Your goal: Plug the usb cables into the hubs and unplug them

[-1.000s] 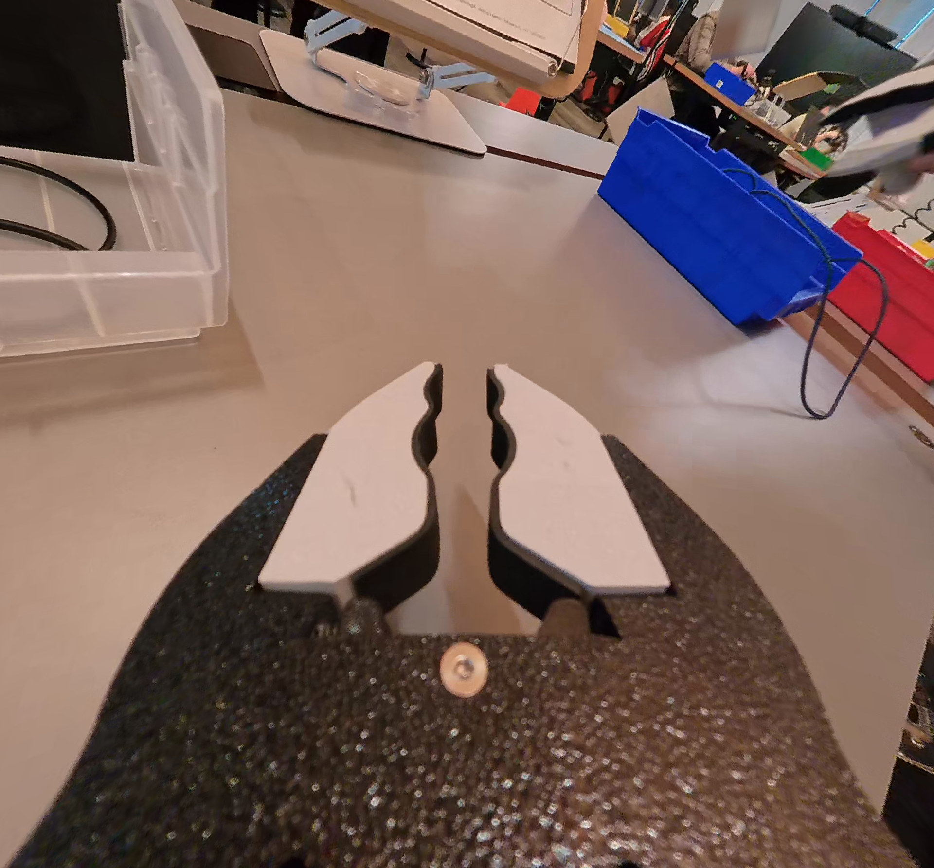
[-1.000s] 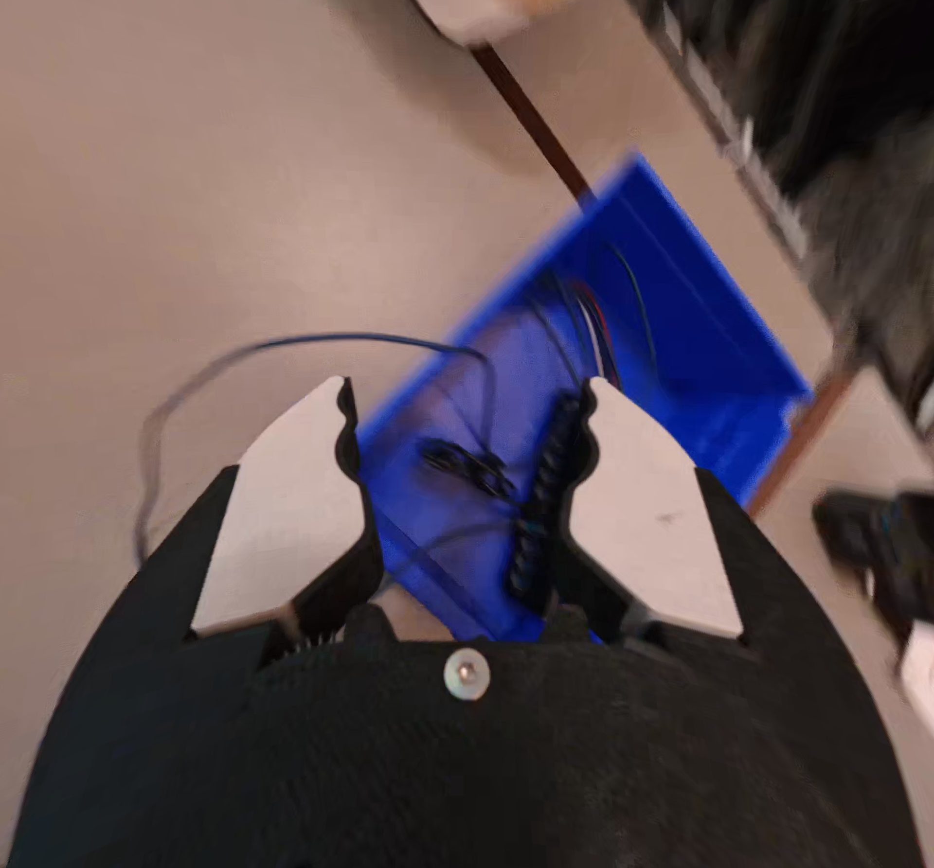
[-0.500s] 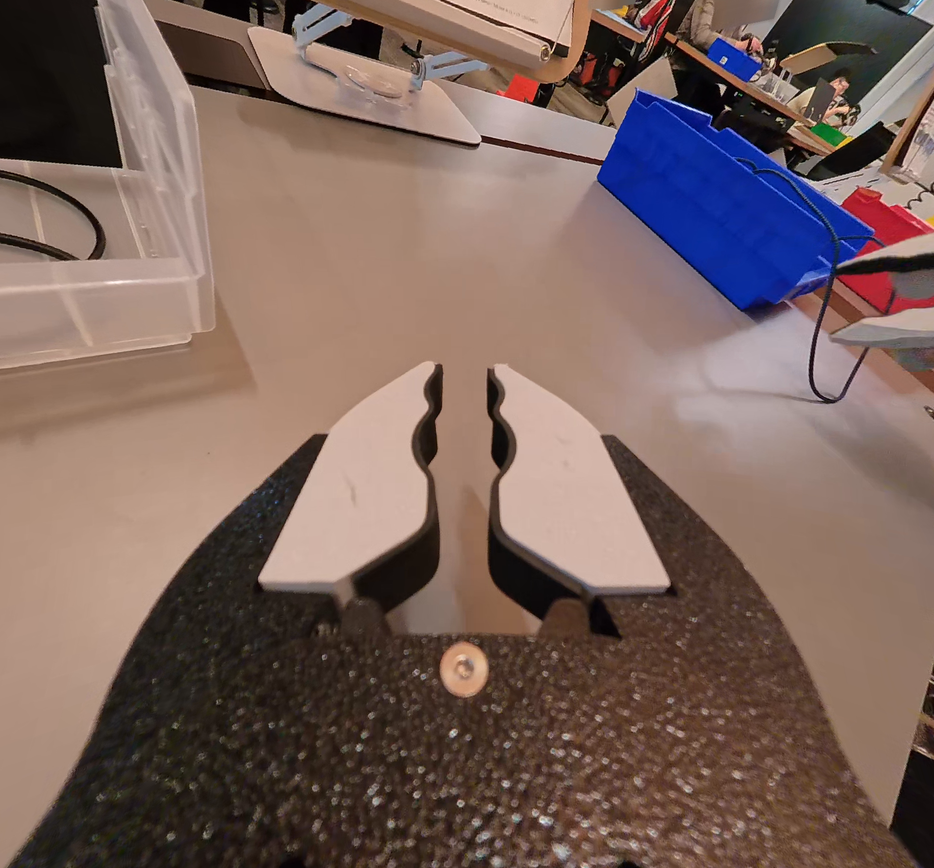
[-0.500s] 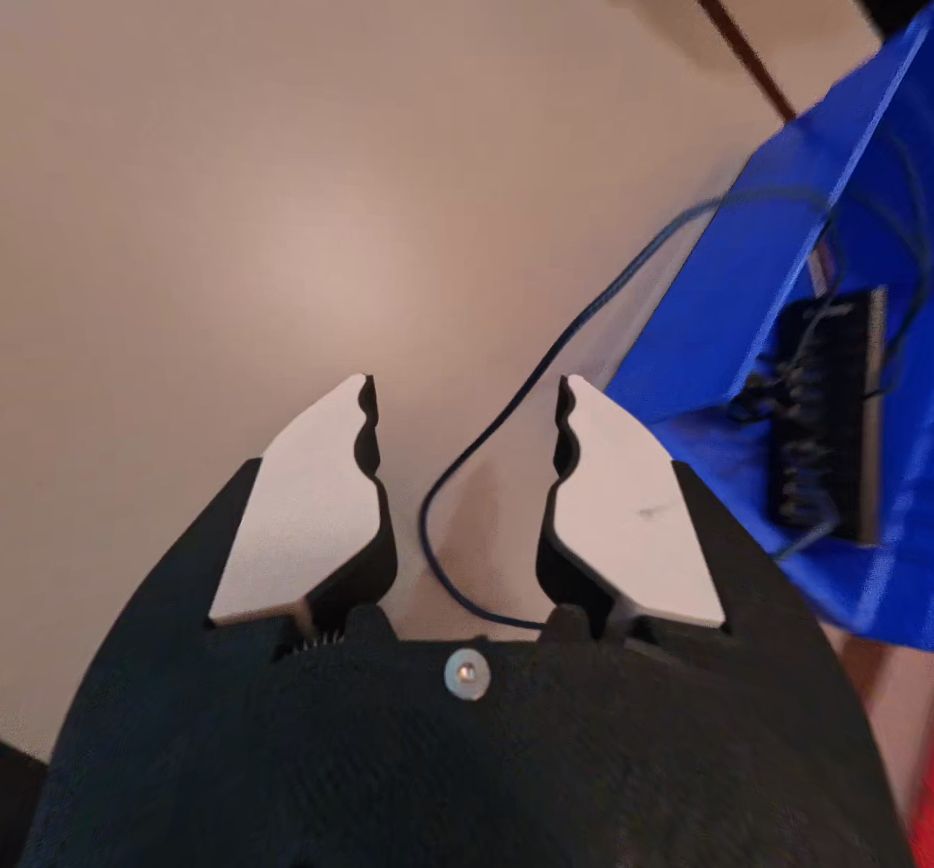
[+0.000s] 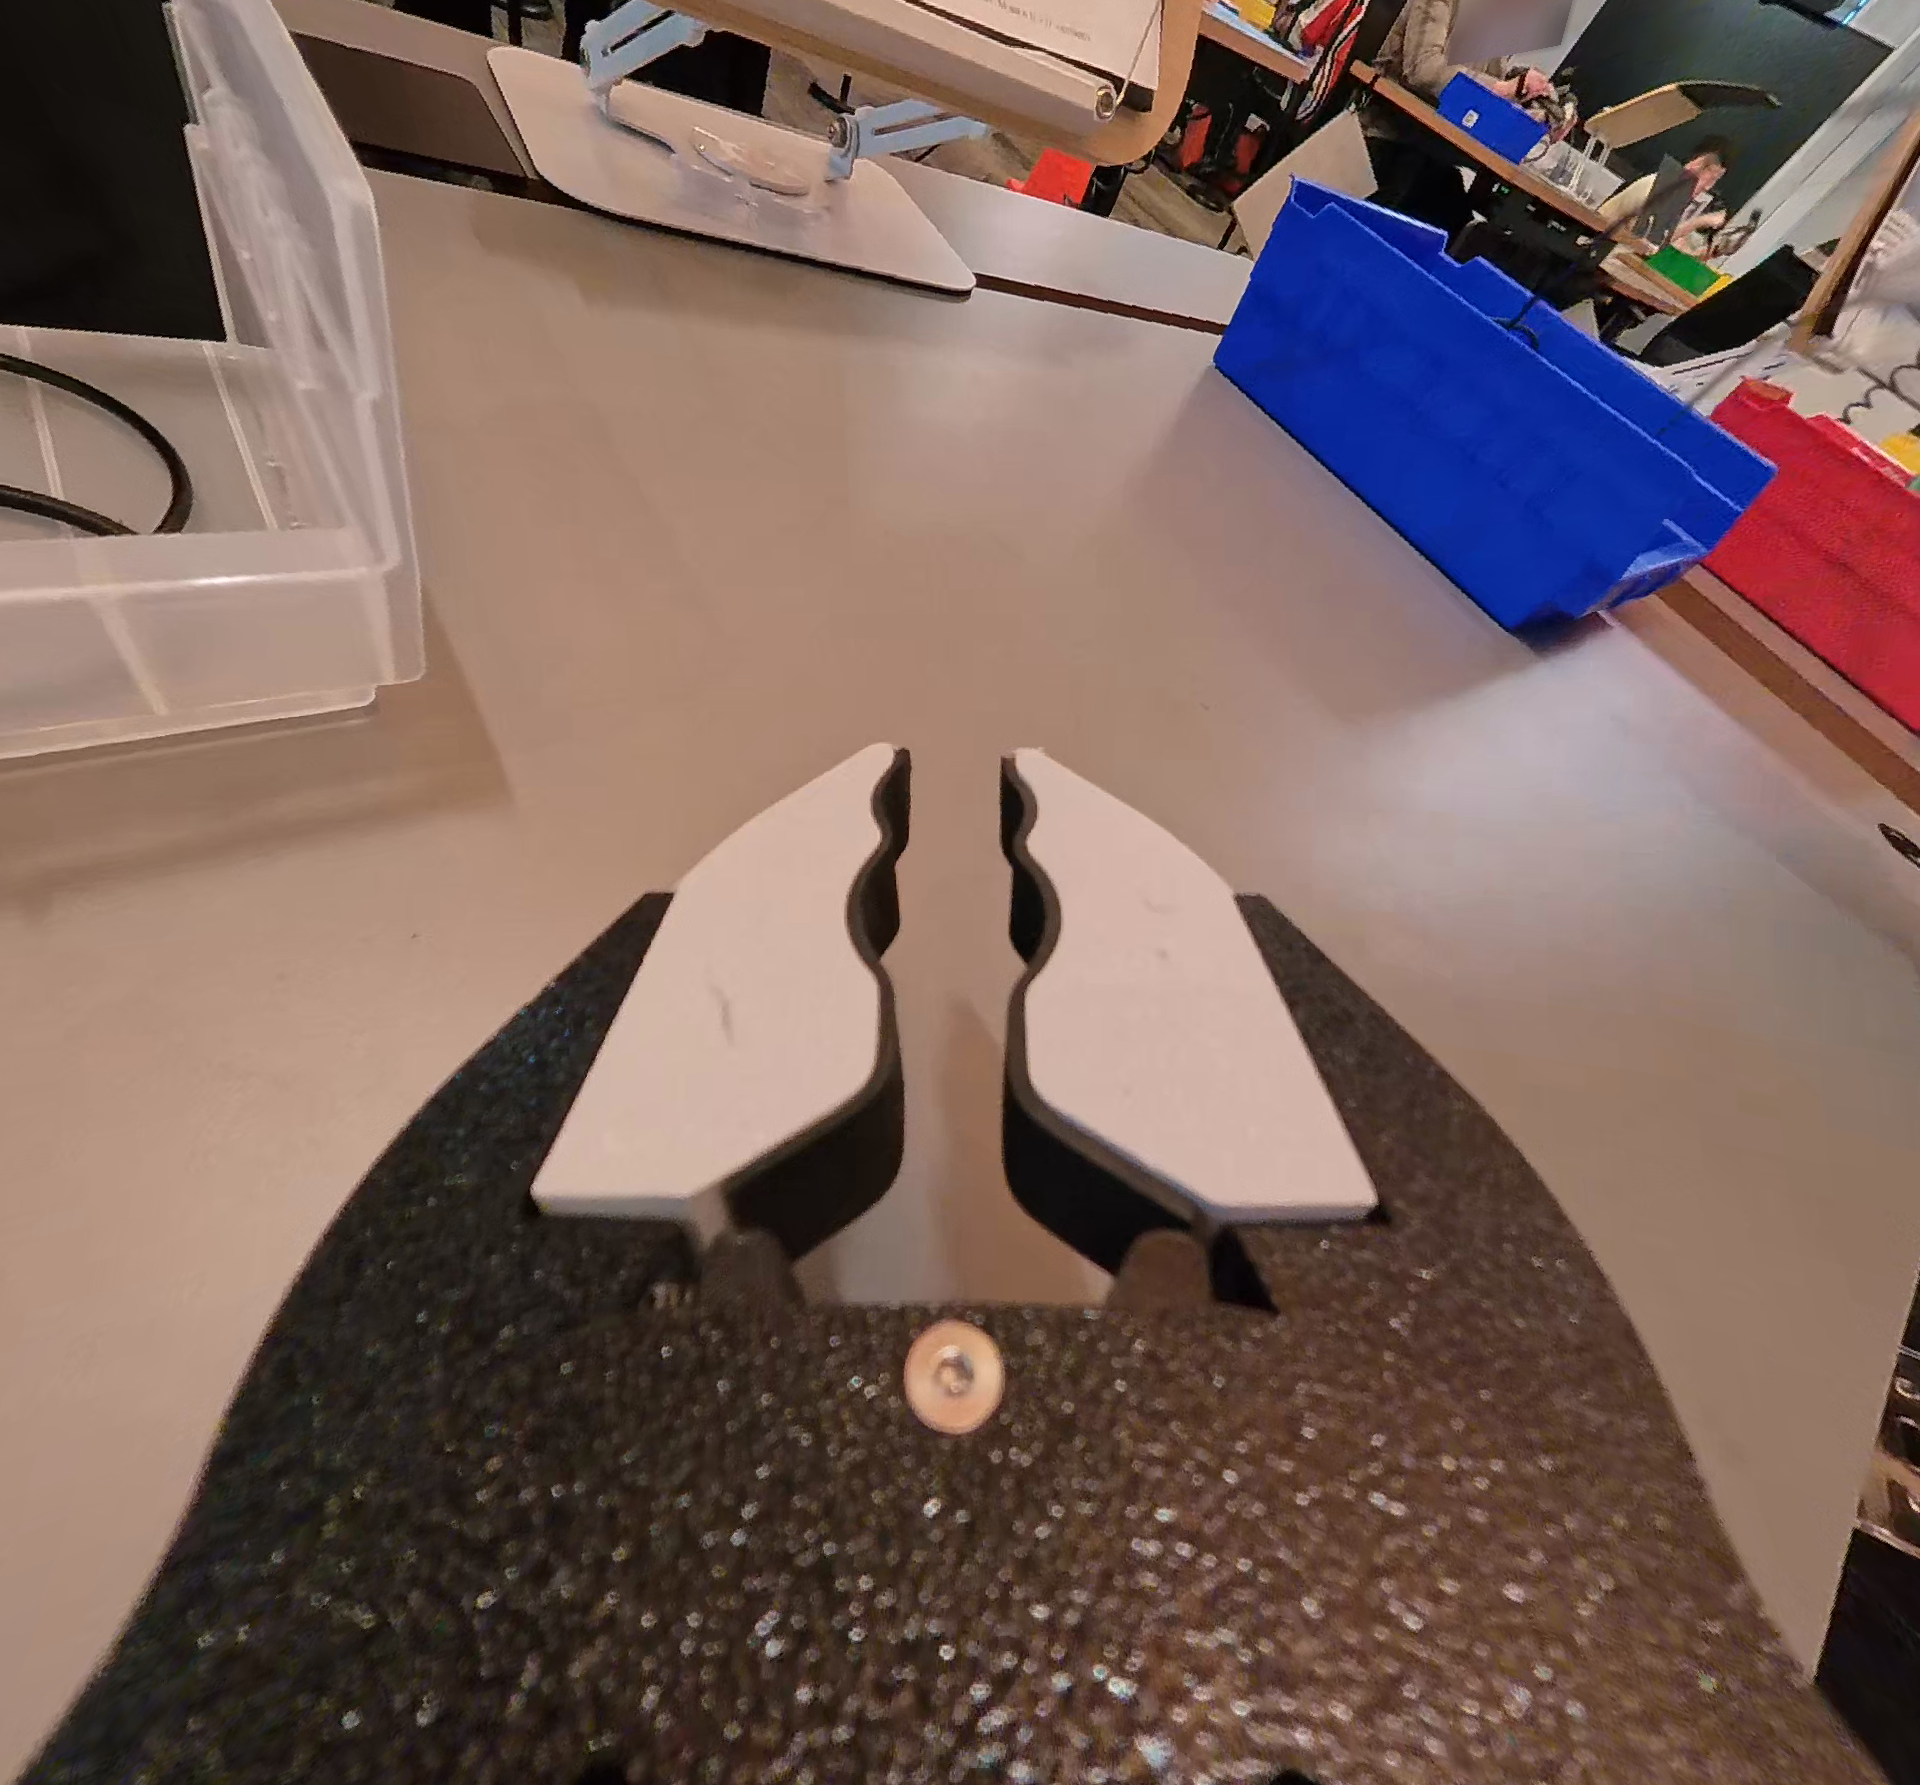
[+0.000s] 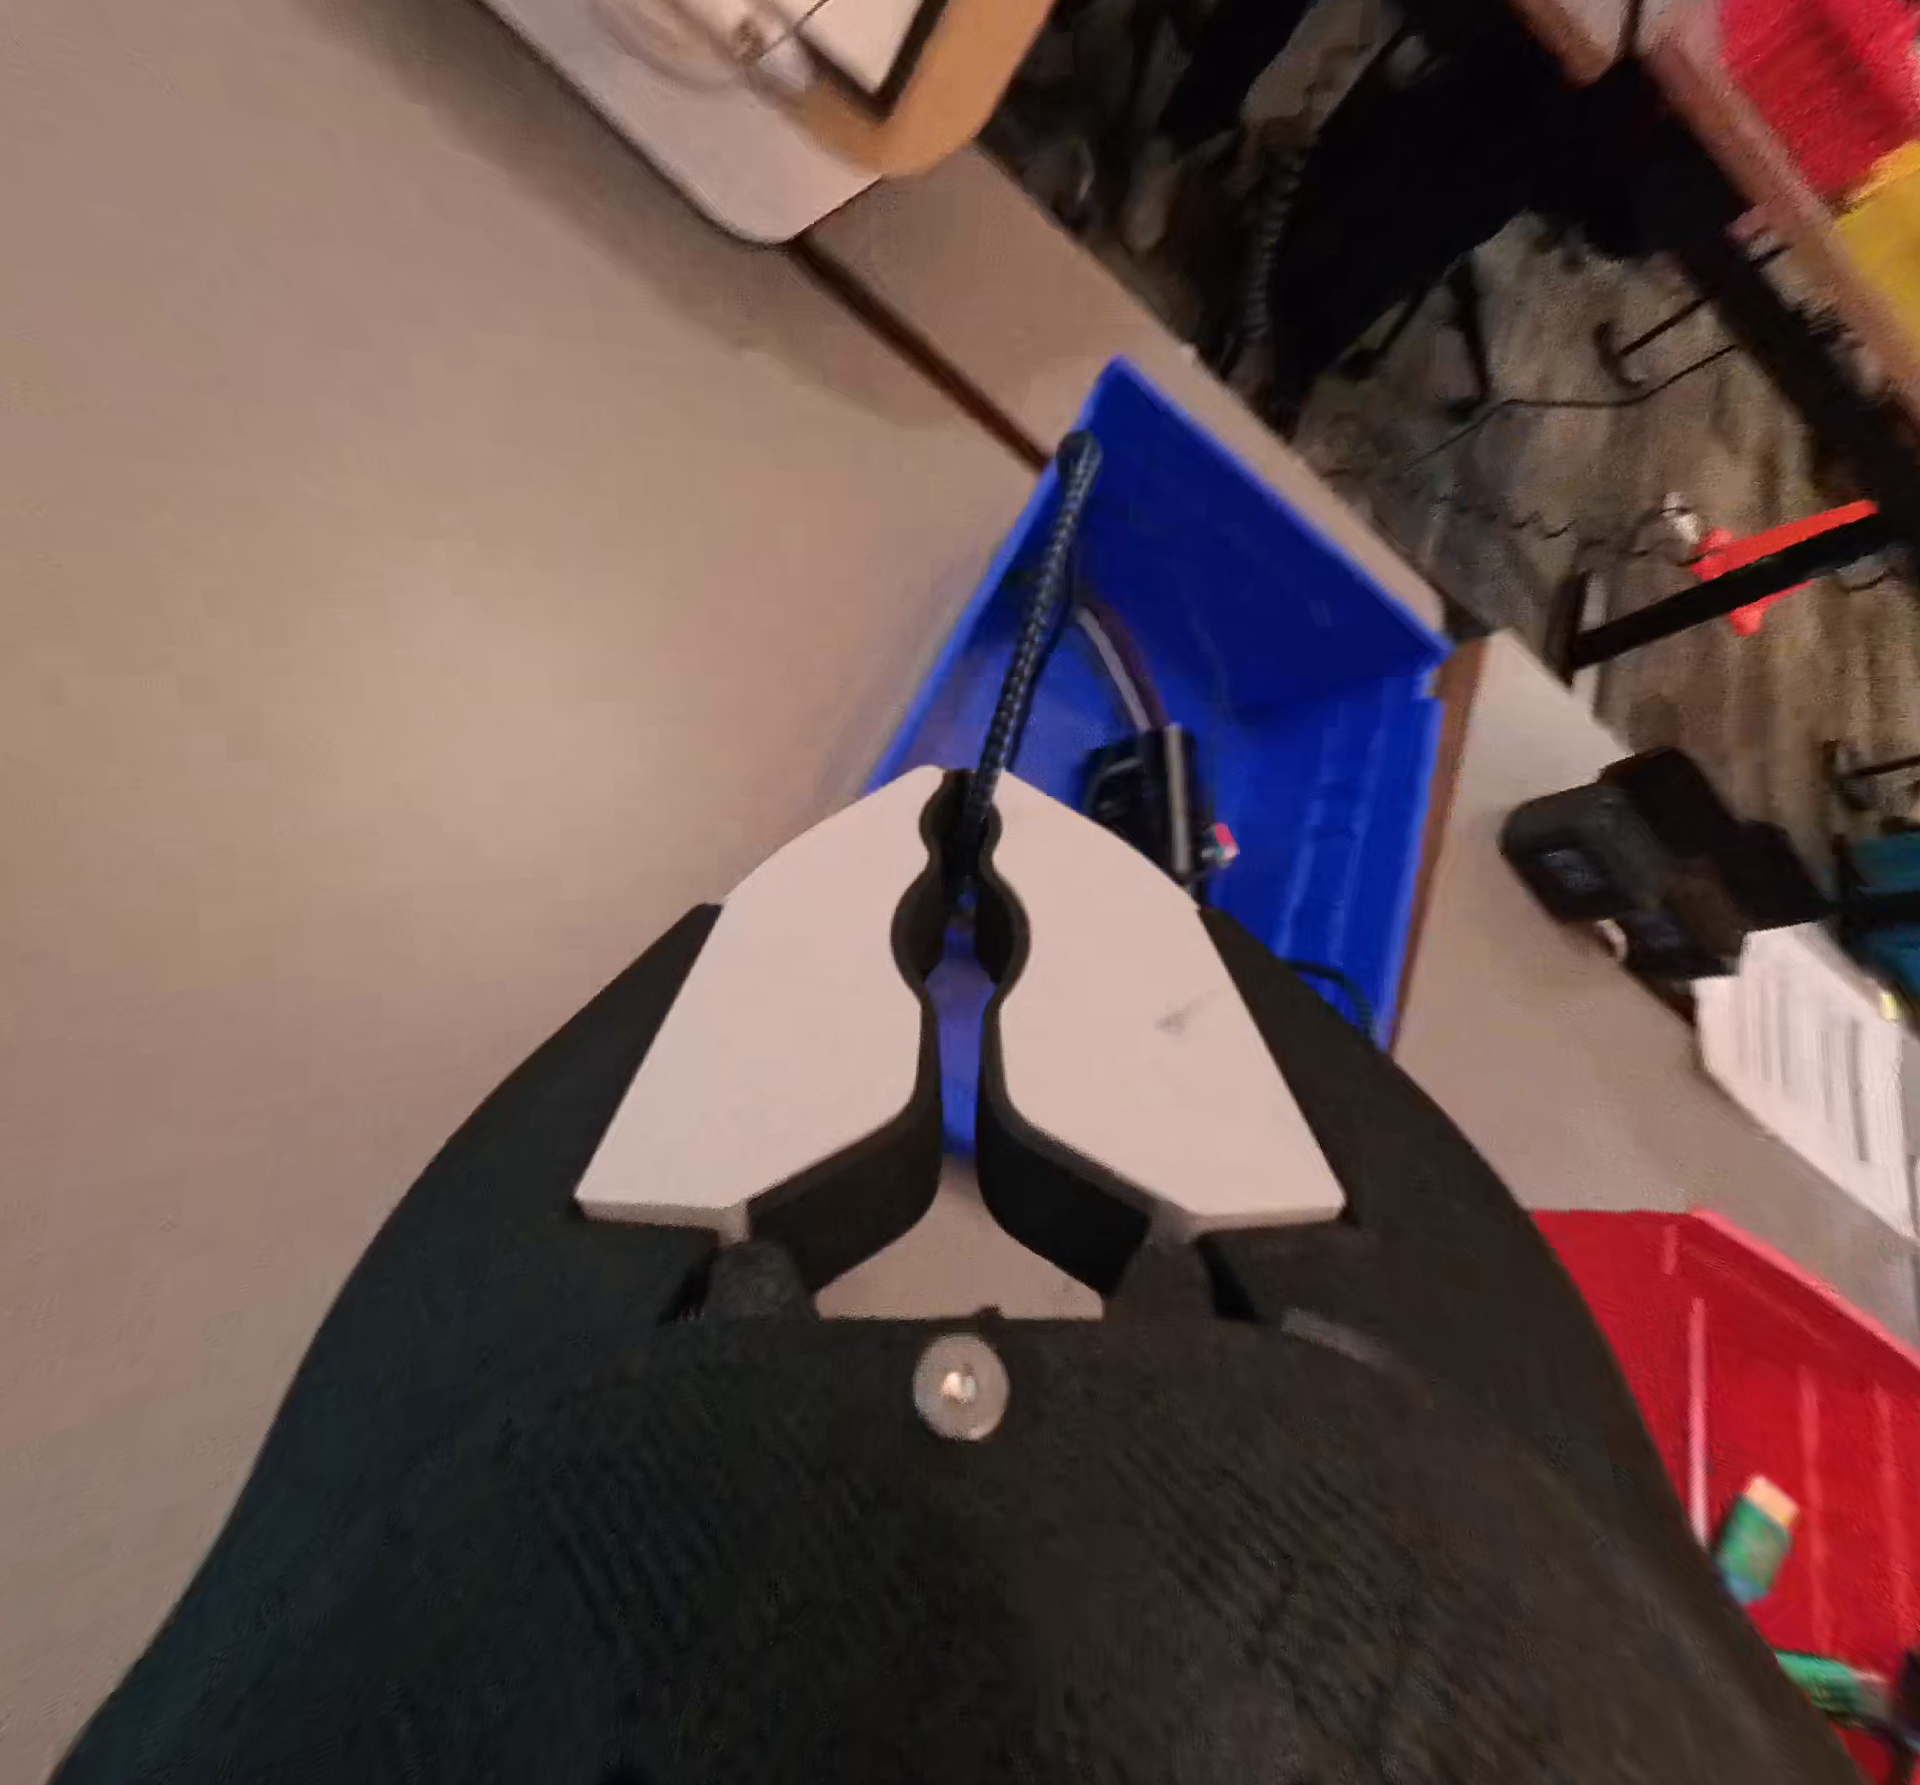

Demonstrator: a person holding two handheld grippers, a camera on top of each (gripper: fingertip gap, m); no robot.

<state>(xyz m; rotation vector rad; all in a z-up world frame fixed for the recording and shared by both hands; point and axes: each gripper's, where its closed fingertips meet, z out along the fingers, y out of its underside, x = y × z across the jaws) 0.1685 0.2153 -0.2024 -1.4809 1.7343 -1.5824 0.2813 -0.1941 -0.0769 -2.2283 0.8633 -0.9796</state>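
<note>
My right gripper [image 6: 961, 790] is shut on a dark blue braided USB cable [image 6: 1029, 634]. The cable rises from the fingertips, bends over and runs down into the blue bin [image 6: 1330, 800]. A black hub [image 6: 1143, 790] with other cables lies in that bin, just beyond the right finger. My left gripper [image 5: 956, 769] hangs low over the grey table [image 5: 831, 509], holding nothing, its jaws a narrow gap apart. The blue bin [image 5: 1455, 447] stands to its far right, with a bit of dark cable at its rim [image 5: 1527, 317].
A clear plastic box [image 5: 260, 488] with a black cable [image 5: 156, 457] inside stands at the left. A sheet holder on a flat white base [image 5: 727, 187] stands at the back. A red bin [image 5: 1829, 540] sits beside the blue one at the table's right edge. Spacing between my two grippers at the tips: around 45 centimetres. Between my right fingertips and the black hub [image 6: 1143, 790] there is roughly 25 centimetres.
My right gripper has closed on the blue cable and lifted it; the cable loop that lay on the table by the blue bin is gone from there. My left gripper has barely moved.
</note>
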